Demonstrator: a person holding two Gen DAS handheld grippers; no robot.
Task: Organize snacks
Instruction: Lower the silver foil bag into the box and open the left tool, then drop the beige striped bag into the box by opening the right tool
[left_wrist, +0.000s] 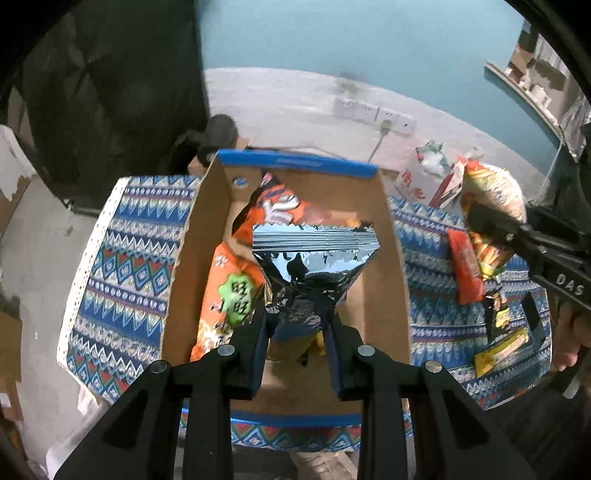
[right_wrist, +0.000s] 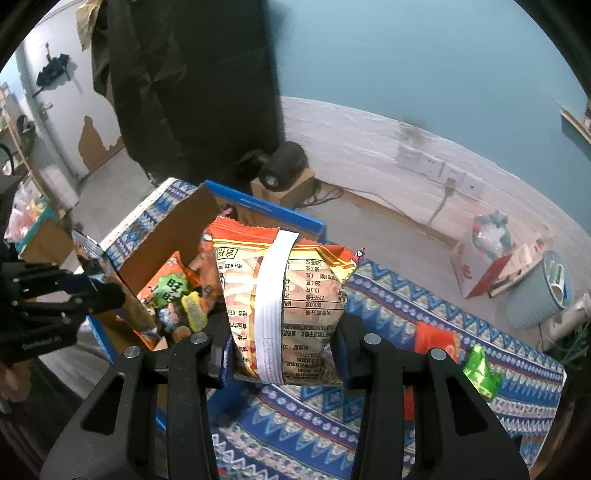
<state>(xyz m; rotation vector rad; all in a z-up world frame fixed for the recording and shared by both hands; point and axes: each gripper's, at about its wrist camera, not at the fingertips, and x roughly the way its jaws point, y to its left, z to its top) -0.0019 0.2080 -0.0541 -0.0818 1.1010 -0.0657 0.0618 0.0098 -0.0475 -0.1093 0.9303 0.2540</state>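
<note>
Two grippers are working, each pinching one packet. The left gripper (left_wrist: 297, 328) is squeezing a shiny silver foil bag (left_wrist: 314, 258) at frame centre, over the open brown cardboard box with blue rim (left_wrist: 295, 164). The right gripper (right_wrist: 282, 347) is clamping a puffy orange-and-cream snack packet with a white back seam (right_wrist: 280, 299) over the patterned blue table (right_wrist: 424, 295). Packets are lying inside the box, partly hidden, so their count is unclear. Loose snacks at the table's right are blurring.
</note>
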